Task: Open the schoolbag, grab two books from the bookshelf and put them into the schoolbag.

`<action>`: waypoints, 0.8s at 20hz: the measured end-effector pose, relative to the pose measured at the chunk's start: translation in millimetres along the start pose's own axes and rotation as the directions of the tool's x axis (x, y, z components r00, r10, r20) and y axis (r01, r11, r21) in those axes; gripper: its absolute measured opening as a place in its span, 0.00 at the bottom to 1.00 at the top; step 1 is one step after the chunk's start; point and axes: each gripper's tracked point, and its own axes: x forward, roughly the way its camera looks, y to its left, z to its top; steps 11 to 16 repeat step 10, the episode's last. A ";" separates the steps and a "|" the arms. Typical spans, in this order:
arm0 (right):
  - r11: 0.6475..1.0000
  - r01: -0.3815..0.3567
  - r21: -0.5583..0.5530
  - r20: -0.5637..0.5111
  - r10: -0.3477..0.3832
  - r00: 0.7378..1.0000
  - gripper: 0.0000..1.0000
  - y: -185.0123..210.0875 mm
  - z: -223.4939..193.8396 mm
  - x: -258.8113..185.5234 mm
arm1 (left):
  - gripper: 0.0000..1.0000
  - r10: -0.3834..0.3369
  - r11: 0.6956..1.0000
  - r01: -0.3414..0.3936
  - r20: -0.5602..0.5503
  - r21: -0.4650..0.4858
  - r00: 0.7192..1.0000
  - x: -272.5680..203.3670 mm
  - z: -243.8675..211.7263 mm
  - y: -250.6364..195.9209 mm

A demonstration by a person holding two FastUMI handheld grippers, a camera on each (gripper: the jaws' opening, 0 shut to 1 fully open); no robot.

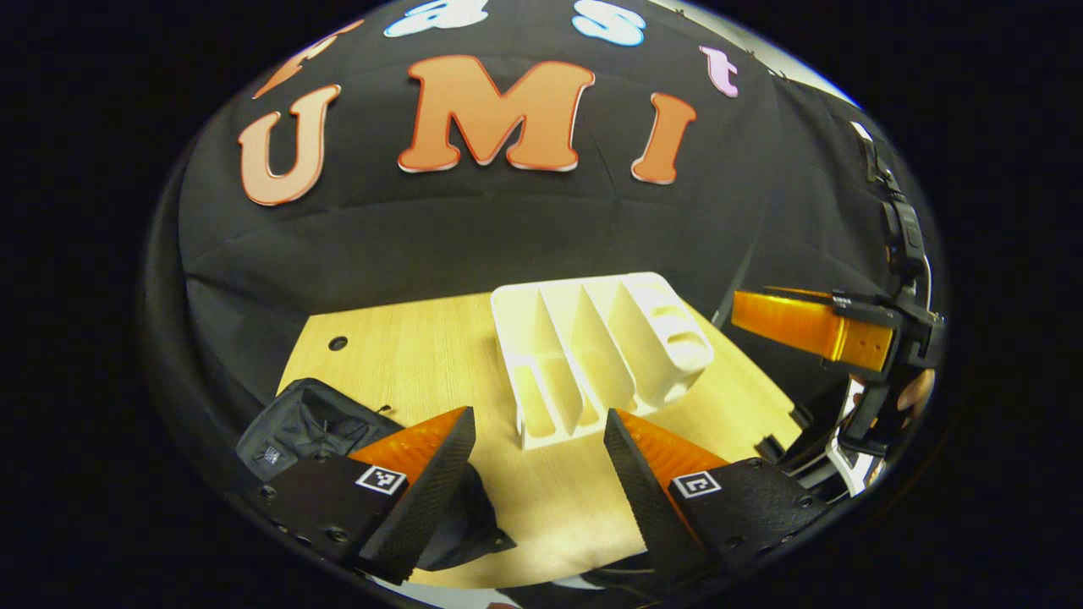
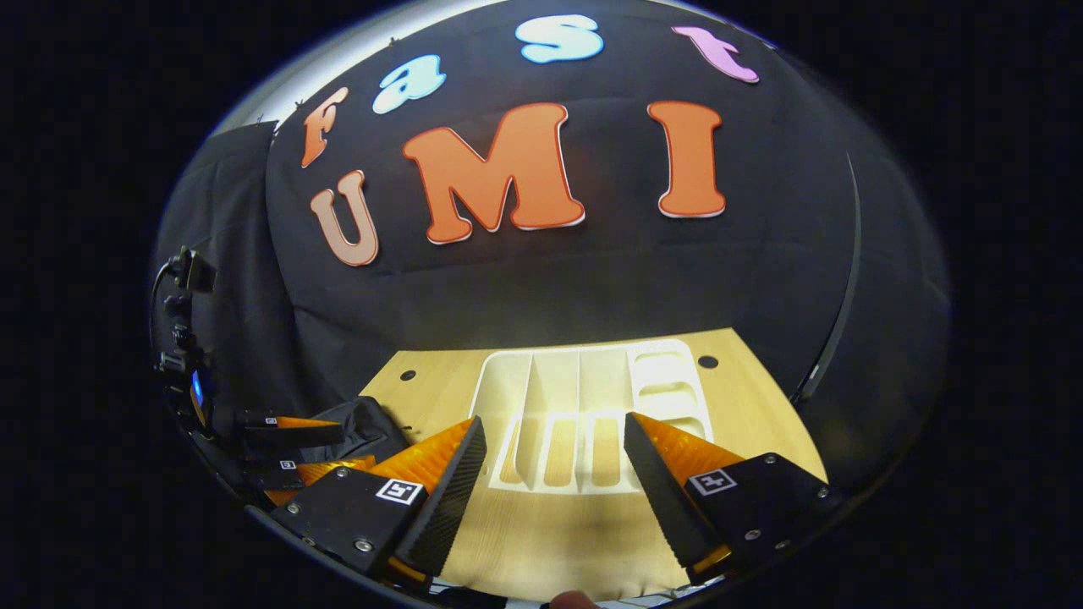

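A white slotted bookshelf (image 1: 592, 355) stands on the wooden table (image 1: 415, 355), and its slots look empty. The black schoolbag (image 1: 309, 419) lies to its left, partly hidden behind my left finger. My left gripper (image 1: 540, 469) is open, held above the table just in front of the shelf, with nothing between its fingers. In the right gripper view the bookshelf (image 2: 584, 406) sits straight ahead and the schoolbag (image 2: 368, 419) is at the left. My right gripper (image 2: 554, 482) is open and empty, hovering before the shelf. The left gripper (image 2: 351, 448) hangs over the bag there.
The black cloth wall rises right behind the table (image 2: 761, 397). The right gripper (image 1: 744, 313), held by a hand (image 1: 914, 393), juts in from the right of the left gripper view. Small holes dot the tabletop near its back corners.
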 end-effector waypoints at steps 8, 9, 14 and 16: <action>0.994 0.006 -0.105 0.138 0.009 0.990 0.98 -18.3 30.5 -44.6 | 0.98 0.115 0.989 -0.080 0.307 -0.124 0.945 -37.1 62.8 -21.0; 0.994 0.022 -0.110 0.153 -0.005 0.988 0.98 -22.2 30.5 -47.9 | 0.98 0.131 0.988 -0.094 0.349 -0.121 0.928 -41.7 72.1 -20.1; 0.994 0.029 -0.108 0.164 -0.011 0.986 0.98 -31.4 30.9 -54.7 | 0.98 0.148 0.987 -0.114 0.377 -0.111 0.914 -45.6 78.4 -19.4; 0.994 0.029 -0.108 0.164 -0.011 0.986 0.98 -31.4 30.9 -54.7 | 0.98 0.148 0.987 -0.114 0.377 -0.111 0.914 -45.6 78.4 -19.4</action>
